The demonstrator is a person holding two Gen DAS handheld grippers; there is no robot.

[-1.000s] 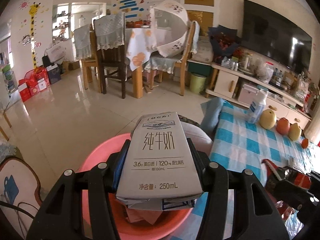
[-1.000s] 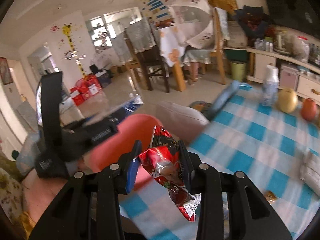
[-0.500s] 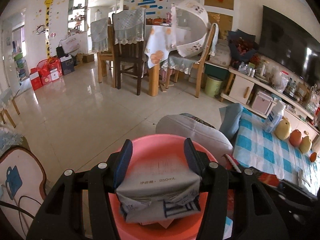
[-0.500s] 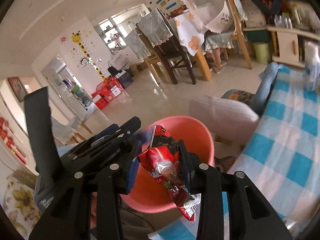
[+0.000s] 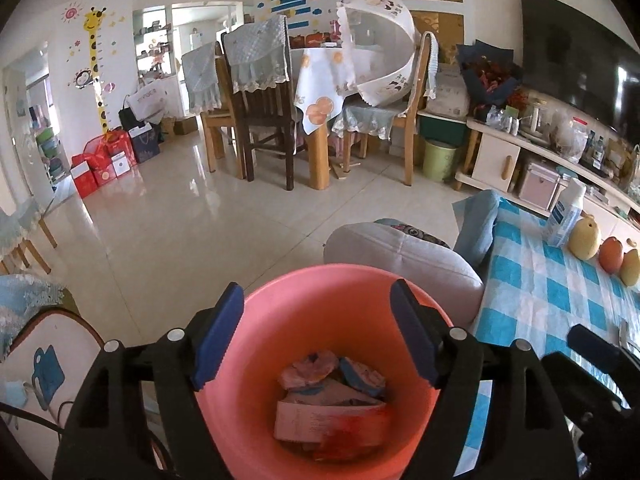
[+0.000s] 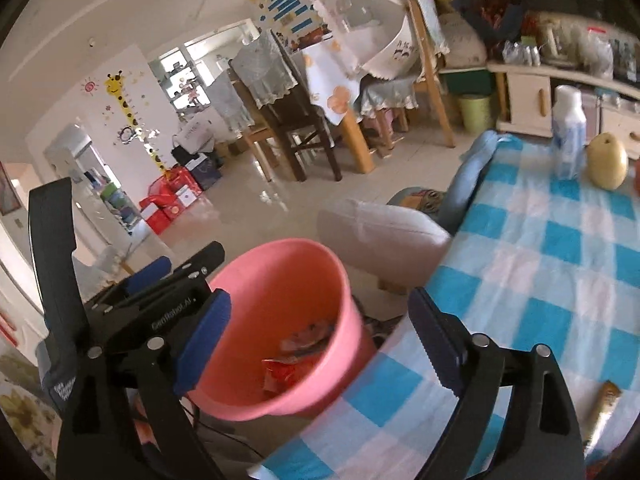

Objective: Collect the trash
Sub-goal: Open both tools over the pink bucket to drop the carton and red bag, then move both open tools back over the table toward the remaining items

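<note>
My left tool (image 5: 316,332) hangs over the pink bucket (image 5: 416,308) with its two fingers wide apart and nothing between them. My right tool (image 6: 316,340) is also spread apart and empty, with the same pink bucket (image 6: 340,280) in front of it. In the bucket lie the milk carton (image 5: 332,420) and the red wrapper (image 6: 280,372), so I judge that both pieces are delivered.

I think the step in hand is to go back to the bench (image 6: 540,264) for more trash. In the right view, a small brown wrapper (image 6: 604,408) lies on the checked cloth at about 4 o'clock, near the edge of the picture. I cannot tell exactly what it is, but it looks like the next thing to collect.

To do this well, I should lift the right tool clear of the bucket rim first, so I do not tip the bucket, which stands just beside the bench edge. Then I turn toward 4 o'clock and come down with the fingers on both long sides of the wrapper. The white bottle (image 6: 568,136) and the yellow pear (image 6: 608,164) at 2 o'clock are not trash, I believe, and I keep away from them.
</note>
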